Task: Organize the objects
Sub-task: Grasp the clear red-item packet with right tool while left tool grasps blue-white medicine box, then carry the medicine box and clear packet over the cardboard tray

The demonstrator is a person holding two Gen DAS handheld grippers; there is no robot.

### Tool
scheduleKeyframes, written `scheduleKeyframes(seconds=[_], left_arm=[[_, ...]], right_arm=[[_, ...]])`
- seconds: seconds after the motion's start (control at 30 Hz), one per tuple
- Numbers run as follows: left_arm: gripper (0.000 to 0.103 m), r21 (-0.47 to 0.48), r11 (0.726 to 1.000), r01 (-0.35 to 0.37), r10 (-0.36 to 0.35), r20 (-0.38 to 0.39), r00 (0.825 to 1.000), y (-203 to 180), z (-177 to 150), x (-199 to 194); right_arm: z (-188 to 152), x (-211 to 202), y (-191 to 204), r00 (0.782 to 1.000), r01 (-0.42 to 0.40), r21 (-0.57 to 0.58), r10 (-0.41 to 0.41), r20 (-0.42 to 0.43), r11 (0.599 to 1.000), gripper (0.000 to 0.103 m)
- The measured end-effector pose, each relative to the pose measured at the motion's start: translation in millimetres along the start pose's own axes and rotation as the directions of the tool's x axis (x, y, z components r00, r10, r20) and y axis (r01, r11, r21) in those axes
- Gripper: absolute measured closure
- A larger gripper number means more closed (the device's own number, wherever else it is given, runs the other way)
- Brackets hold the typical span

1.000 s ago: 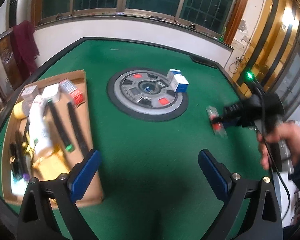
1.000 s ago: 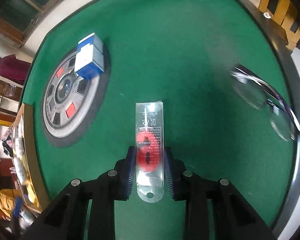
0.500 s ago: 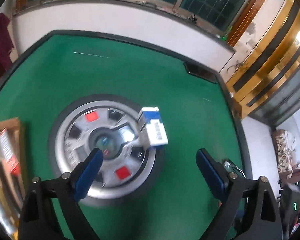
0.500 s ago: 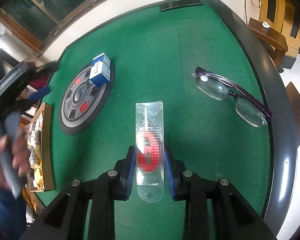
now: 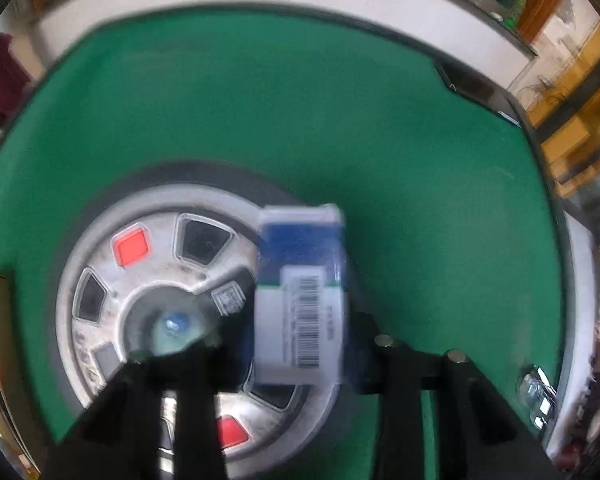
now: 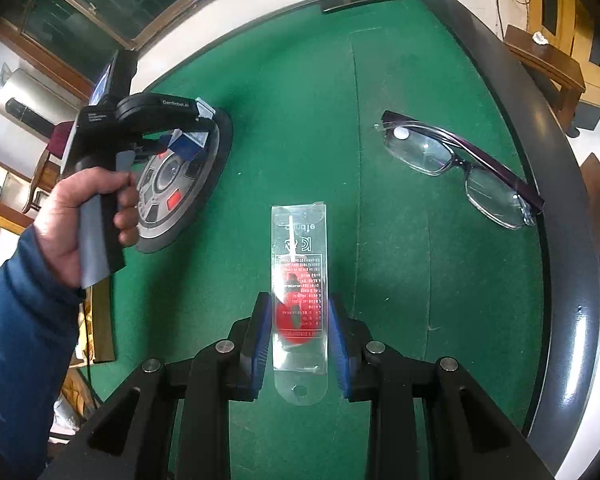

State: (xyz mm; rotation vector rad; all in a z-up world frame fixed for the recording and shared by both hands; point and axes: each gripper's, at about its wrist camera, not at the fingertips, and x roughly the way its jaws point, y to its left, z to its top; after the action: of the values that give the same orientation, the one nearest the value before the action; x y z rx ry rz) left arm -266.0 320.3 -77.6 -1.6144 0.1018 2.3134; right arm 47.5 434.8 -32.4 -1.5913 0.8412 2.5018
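Left wrist view, blurred: the left gripper [image 5: 300, 344] has just been closing, and its jaws now sit on either side of the blue-and-white box [image 5: 300, 292], apparently pinching it, though blur hides the pad contact. The box sits on the rim of the wheel-like disc [image 5: 140, 280] on the green table [image 5: 300, 120], not clearly lifted. Right wrist view: the right gripper [image 6: 300, 344] pinches a clear blister pack [image 6: 300, 292] with a red item inside, held out over the felt. A hand [image 6: 84, 216] in a blue sleeve holds the left gripper over the disc at far left. Glasses [image 6: 460, 168] lie loose near the table's right rim, well apart from both grippers. A cardboard tray edge [image 6: 102, 320] shows at the left, beside the disc; its contents are not readable here. Judgement: sorting is partway. Both grippers hold or are taking an item, neither is stowed yet, and the glasses remain untouched. Likely left: carry box and pack to the tray, then fetch the glasses.
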Motion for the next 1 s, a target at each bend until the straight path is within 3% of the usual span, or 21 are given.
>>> scheduleKeyframes(seconds=[0.2, 0.67, 1.0], left_arm=[[0.07, -0.035, 0.999, 0.031, -0.03, 0.019, 0.999, 16, -34, -16], [0.07, -0.083, 0.981, 0.173, -0.168, 0.063, 0.984, 86, -177, -93], [0.07, -0.069, 0.983, 0.168, -0.159, 0.121, 0.98, 113, -244, -141]], right_arm=[[1, -1, 4, 1.0, -0.017, -0.013, 0.017, 0.013, 1.0, 0.073], [-14, 23, 57, 0.999, -0.023, -0.095, 0.019, -0.04, 0.995, 0.073], [-31, 38, 118, 0.997, -0.05, -0.193, 0.037, -0.071, 0.98, 0.073]])
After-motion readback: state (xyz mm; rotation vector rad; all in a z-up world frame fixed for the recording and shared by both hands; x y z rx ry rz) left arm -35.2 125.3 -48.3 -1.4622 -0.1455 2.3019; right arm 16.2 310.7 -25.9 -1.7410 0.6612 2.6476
